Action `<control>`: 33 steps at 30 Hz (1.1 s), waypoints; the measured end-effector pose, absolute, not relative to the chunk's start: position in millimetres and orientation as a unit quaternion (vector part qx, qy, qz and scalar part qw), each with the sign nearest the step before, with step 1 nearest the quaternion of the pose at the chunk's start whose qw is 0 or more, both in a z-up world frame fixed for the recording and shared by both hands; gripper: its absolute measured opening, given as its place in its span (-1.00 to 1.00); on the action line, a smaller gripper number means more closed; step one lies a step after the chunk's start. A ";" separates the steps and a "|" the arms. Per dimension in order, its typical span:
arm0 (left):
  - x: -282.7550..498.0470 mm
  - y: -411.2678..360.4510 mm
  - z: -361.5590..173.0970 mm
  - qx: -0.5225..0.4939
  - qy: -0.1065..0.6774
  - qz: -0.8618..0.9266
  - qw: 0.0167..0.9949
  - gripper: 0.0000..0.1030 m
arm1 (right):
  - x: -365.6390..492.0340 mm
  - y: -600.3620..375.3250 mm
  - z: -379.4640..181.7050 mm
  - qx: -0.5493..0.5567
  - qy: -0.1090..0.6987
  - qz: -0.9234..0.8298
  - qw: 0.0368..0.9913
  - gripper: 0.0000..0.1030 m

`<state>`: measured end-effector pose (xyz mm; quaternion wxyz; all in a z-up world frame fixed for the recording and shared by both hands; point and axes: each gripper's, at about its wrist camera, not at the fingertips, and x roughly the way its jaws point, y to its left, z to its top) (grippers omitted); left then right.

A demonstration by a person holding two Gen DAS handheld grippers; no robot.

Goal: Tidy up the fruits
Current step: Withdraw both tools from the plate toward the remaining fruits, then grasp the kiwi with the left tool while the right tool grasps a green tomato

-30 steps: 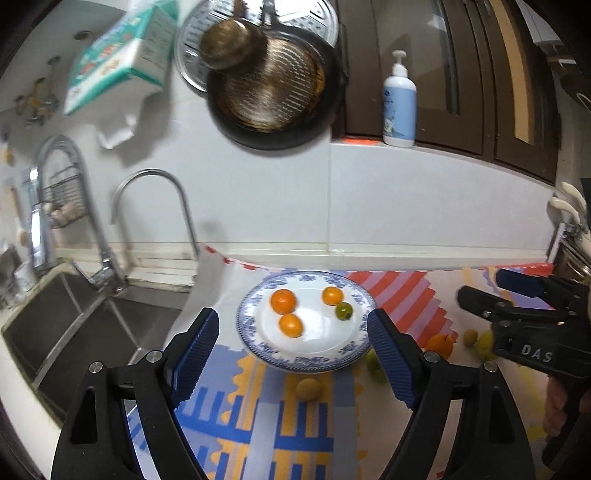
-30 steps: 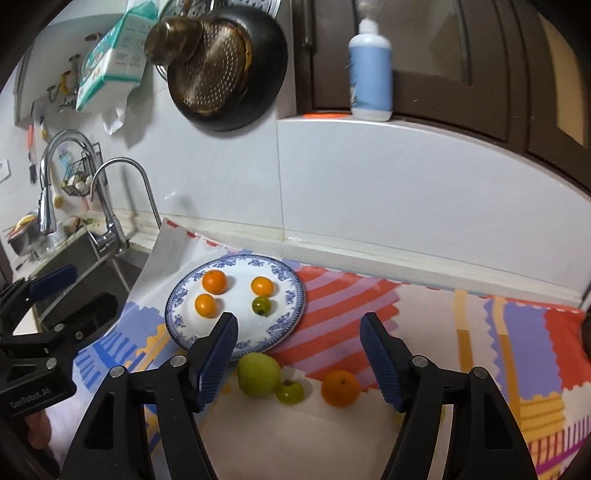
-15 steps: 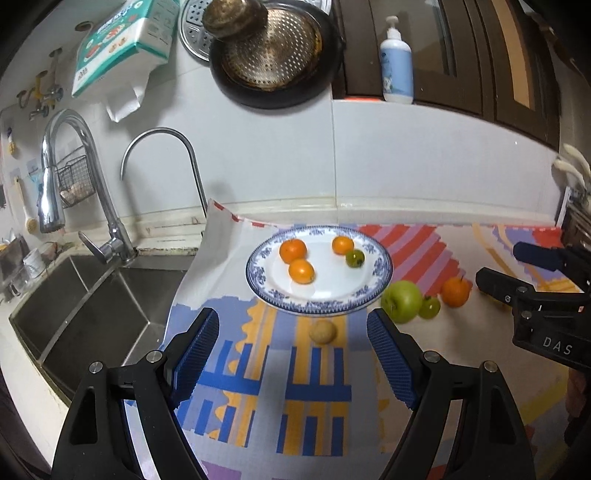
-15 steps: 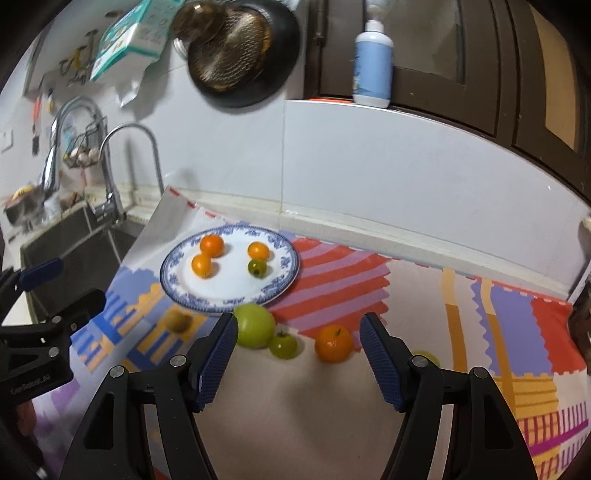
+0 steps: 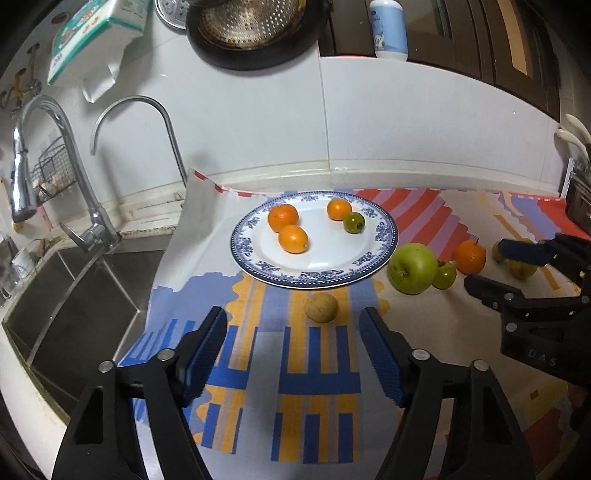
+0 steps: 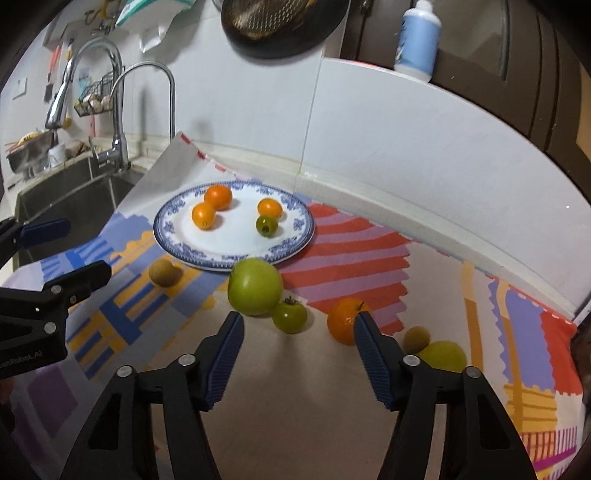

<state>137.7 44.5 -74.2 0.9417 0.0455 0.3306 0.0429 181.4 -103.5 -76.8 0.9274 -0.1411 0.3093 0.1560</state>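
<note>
A blue-rimmed white plate (image 5: 258, 258) (image 6: 291, 240) holds three oranges and a small green fruit (image 5: 354, 222) (image 6: 266, 225). Loose on the mat lie a brown round fruit (image 5: 320, 307) (image 6: 162, 272), a green apple (image 5: 413, 268) (image 6: 254, 286), a small green tomato (image 5: 444, 275) (image 6: 290, 316), an orange (image 5: 470, 257) (image 6: 345, 320) and, at the far right, a small brown fruit (image 6: 416, 339) beside a yellow-green one (image 6: 443, 356). My left gripper (image 5: 293, 347) is open and empty, just short of the brown fruit. My right gripper (image 6: 297, 350) is open and empty, near the tomato and orange.
A steel sink (image 5: 74, 291) with two faucets lies left of the patterned mat (image 5: 314, 387). A white tiled wall (image 5: 406, 122) runs behind, with a hanging pan (image 5: 255, 33) and a lotion bottle (image 6: 417, 40) on the ledge above.
Both grippers have pulled back and tilted down, so the plate and loose fruits sit higher and nearer in view. Both remain open and empty.
</note>
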 end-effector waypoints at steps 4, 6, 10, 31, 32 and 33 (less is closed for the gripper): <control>150.4 44.4 -79.2 0.045 0.339 0.040 0.939 0.24 | 191.0 -99.5 -86.8 -0.142 0.322 0.165 0.921 0.04; 157.9 44.7 -82.4 0.042 0.348 0.035 0.936 0.20 | 196.3 -98.1 -90.4 -0.140 0.328 0.169 0.919 -0.05; 169.8 45.4 -89.4 0.039 0.359 0.029 0.932 0.08 | 207.6 -97.3 -97.4 -0.133 0.342 0.175 0.914 -0.14; 202.1 40.1 -114.0 0.034 0.404 0.003 0.914 -0.37 | 233.8 -98.7 -113.3 -0.113 0.371 0.187 0.902 -0.39; 203.2 40.1 -114.8 0.033 0.408 0.003 0.912 -0.43 | 234.3 -98.7 -113.4 -0.112 0.372 0.187 0.902 -0.40; 203.6 40.2 -115.0 0.032 0.409 0.002 0.912 -0.43 | 234.6 -98.5 -113.3 -0.111 0.372 0.187 0.902 -0.40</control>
